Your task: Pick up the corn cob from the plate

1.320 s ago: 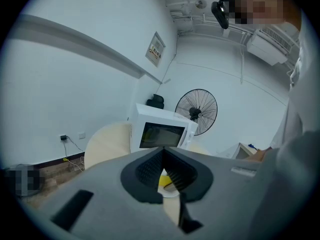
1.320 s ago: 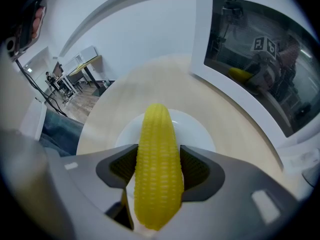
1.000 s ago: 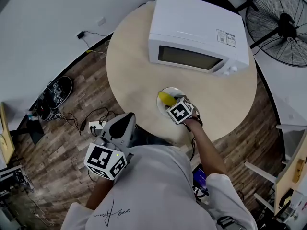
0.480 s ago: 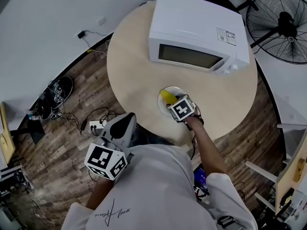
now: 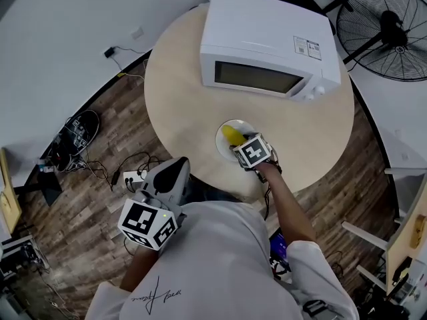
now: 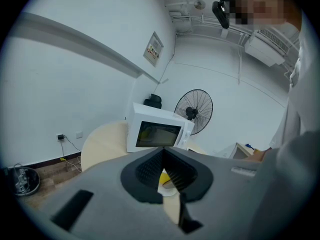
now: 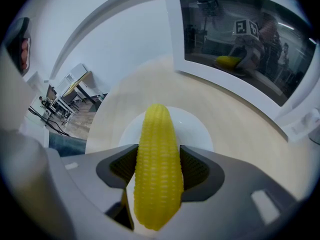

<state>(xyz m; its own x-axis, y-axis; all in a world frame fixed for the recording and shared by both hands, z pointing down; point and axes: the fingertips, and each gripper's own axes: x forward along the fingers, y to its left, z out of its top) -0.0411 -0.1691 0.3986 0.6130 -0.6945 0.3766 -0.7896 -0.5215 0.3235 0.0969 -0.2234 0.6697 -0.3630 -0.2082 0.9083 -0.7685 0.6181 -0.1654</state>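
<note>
**Table** (image 5: 175,92): round, pale wood, set on a dark plank floor (image 5: 80,199).

**Microwave** (image 5: 267,42): white, door shut. It is placed on the far part of the table, with the door turned to the near side.

**Plate** (image 7: 197,129): small, white, round. It is placed on the table just near of the microwave, close to the table's near edge.

**Corn** (image 5: 231,135): yellow cob, found over the plate, with its free end pointed far and left. Its near part is taken between the jaws of the right gripper. Whether it is raised off the plate cannot be told. It is mirrored in the microwave door.

**Right gripper** (image 7: 158,151): held steeply downward over the plate. Its jaws are spread wide, and the ribbed pads (image 7: 196,168) are laid against both flanks of the corn. The cob is thus gripped near its middle.

**Left gripper** (image 6: 163,153): held off the table at its near-left side, over the floor and beside the person's white shirt (image 5: 213,265). It is aimed towards the table. Its jaws are brought together at the tips and nothing is held. The plate and corn are seen well beyond them.

**Fan** (image 5: 385,32): black, caged, stood on the floor far and right of the table.

**Power strip** (image 5: 132,176): white, laid on the floor left of the table's near edge, with black cables beside it.
</note>
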